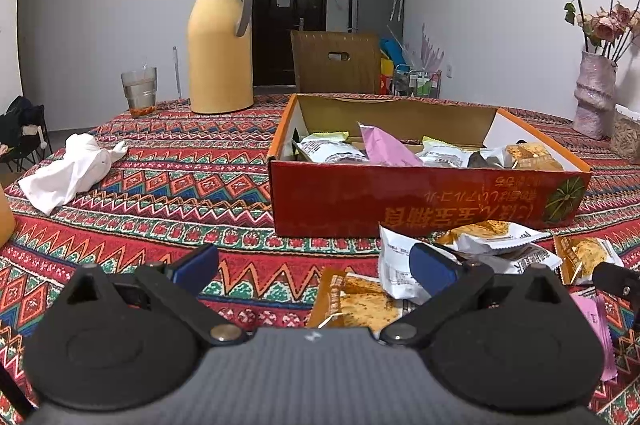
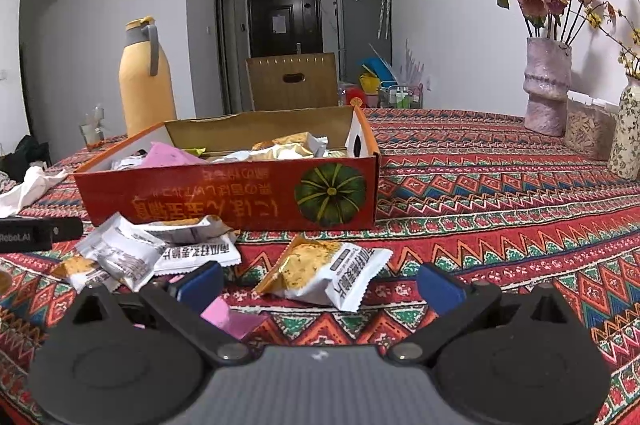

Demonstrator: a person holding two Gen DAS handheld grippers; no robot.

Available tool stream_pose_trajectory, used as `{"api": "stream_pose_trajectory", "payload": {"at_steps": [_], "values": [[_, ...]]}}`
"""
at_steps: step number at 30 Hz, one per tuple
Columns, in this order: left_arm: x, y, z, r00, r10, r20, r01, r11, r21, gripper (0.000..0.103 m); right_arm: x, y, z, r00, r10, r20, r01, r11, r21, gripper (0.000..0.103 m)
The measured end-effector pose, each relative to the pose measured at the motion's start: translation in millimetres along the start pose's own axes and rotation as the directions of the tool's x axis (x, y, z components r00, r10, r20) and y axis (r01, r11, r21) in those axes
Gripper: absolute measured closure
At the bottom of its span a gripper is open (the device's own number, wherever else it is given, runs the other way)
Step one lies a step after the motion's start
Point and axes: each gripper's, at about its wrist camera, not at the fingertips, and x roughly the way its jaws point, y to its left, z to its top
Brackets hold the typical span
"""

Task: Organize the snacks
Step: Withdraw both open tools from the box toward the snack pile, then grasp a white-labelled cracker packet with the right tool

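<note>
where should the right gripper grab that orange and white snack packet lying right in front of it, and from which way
Take the snack packet across its puffed middle, coming straight forward and down from the near side. It lies flat on the tablecloth, alone, between the open fingers of the right gripper, so they can probably straddle its short width. The crimped white end looks thin and would likely slip.

The cloth on the counter point(image 2: 500, 185) had bands of zigzags and diamonds in red, green, blue, orange and white. The box point(image 2: 240, 193) was red with an orange rim, orange-yellow letters and a dark green pumpkin with yellow stripes. Inside it lay a pink packet point(image 1: 386, 147) among white and grey ones. A loose snack packet point(image 2: 328, 275) was white and golden with black letters. The thermos point(image 1: 220, 45) was yellow with a grey handle. The vase point(image 2: 546, 85) was pale pink and held dusty pink roses. The fingertips point(image 2: 440, 289) of the right gripper were blue on black arms.
</note>
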Motion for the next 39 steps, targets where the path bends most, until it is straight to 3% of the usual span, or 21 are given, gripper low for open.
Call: {"api": "stream_pose_trajectory", "payload": {"at_steps": [12, 21, 26, 28, 32, 35, 37, 39], "values": [[0.2, 0.3, -1.1, 1.000, -0.010, 0.004, 0.010, 1.000, -0.006, 0.000, 7.8, -8.7, 5.9, 0.998, -0.063, -0.025, 0.062, 0.998, -0.016, 0.000], [1.0, 0.7, -1.5, 1.000, -0.008, 0.001, 0.008, 1.000, -0.014, 0.000, 45.5, -3.3, 25.6, 0.992, -0.063, -0.113, 0.055, 0.996, -0.075, 0.003], [1.0, 1.2, -1.7, 1.000, -0.011, -0.001, 0.011, 1.000, -0.015, 0.000, 66.1, 1.8, 25.7, 0.983, -0.065, -0.174, 0.053, 0.996, -0.069, 0.013], [1.3, 0.9, -1.6, 1.000, -0.015, -0.003, 0.015, 1.000, -0.016, 0.000, 68.7, 3.3, 23.6, 0.981, -0.058, -0.186, 0.045, 0.996, -0.074, 0.022], [2.0, 1.1, -1.4, 1.000, -0.018, -0.005, 0.017, 1.000, -0.019, 0.000, 65.9, 3.6, 21.3, 0.984, -0.031, -0.177, 0.018, 0.997, -0.075, 0.030], [2.1, 1.2, -1.3, 1.000, -0.017, -0.005, 0.017, 1.000, -0.019, 0.000, 62.6, 7.1, 20.6, 0.986, -0.010, -0.167, -0.006, 0.996, -0.091, 0.045], [2.2, 1.3, -1.3, 1.000, -0.017, -0.005, 0.017, 1.000, -0.019, 0.000, 60.8, 7.6, 19.8, 0.987, 0.011, -0.163, -0.026, 0.996, -0.089, 0.063], [2.0, 1.2, -1.3, 1.000, -0.018, -0.005, 0.018, 1.000, -0.019, 0.000, 57.7, 8.4, 17.4, 0.988, 0.014, -0.151, -0.028, 0.996, -0.089, 0.065]]}}
